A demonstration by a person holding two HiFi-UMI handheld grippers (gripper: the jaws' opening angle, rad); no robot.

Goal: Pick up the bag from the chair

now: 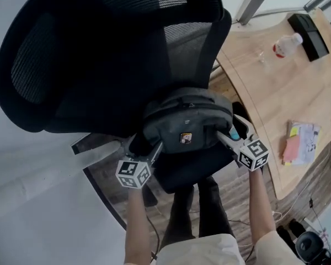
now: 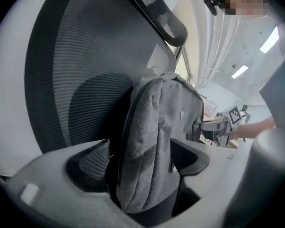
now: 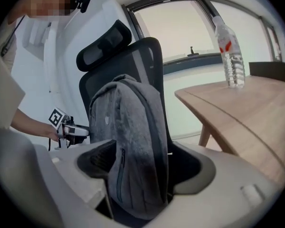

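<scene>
Closest to me, the left gripper (image 2: 145,160) and the right gripper (image 3: 140,167) each have their fingers (image 2: 192,160) pinched narrow on a flank of the grey fabric bag (image 1: 187,120). One grips from the left and one from the right, with cloth bulging between the pads. The bag stands upright over the seat of the black mesh office chair (image 1: 99,48), just in front of the backrest. I cannot tell whether its base rests on the seat.

As I judge it, the grip is made and the lift is the step in hand. I would raise both sides together and level, straight up first and then towards me, so the soft cloth does not slip from one pinch and swing. I would also keep it clear of the pale wooden bench (image 1: 265,93), near on the right.
</scene>
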